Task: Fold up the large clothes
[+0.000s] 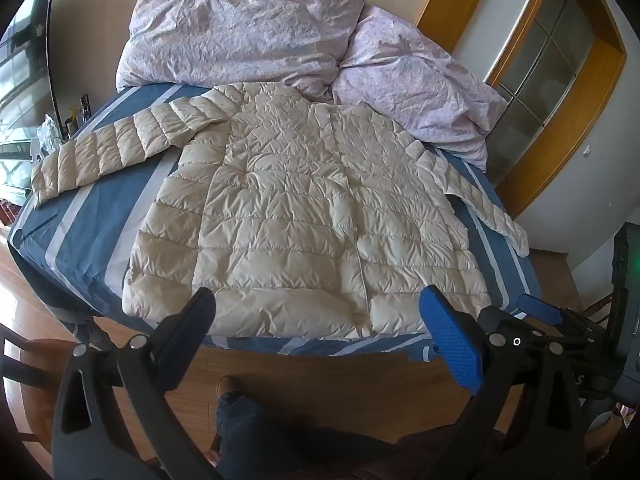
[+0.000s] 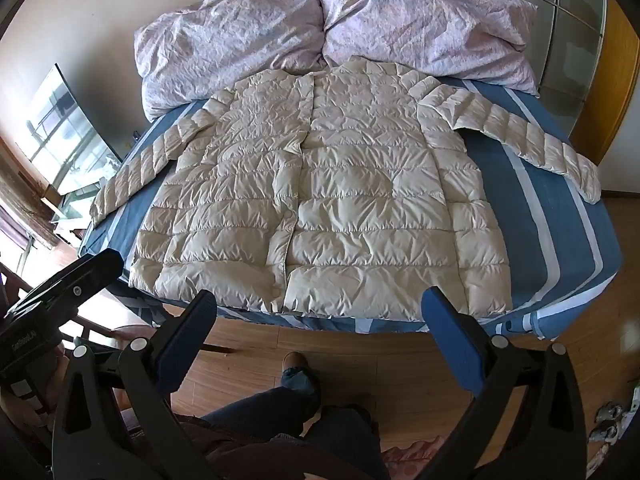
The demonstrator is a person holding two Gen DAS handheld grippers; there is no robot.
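A cream quilted puffer jacket lies flat and front up on the blue striped bed, both sleeves spread out to the sides. Its left sleeve reaches the bed's left edge and its right sleeve slants toward the right edge. My left gripper hangs open above the floor just short of the jacket's hem, nothing between its fingers. My right gripper is likewise open and empty in front of the hem. In the left wrist view the right gripper's blue pad shows at the right.
A crumpled lilac duvet is heaped at the bed's far end. The blue striped sheet ends at a wooden floor. A person's legs in jeans stand at the foot of the bed. A television stands left.
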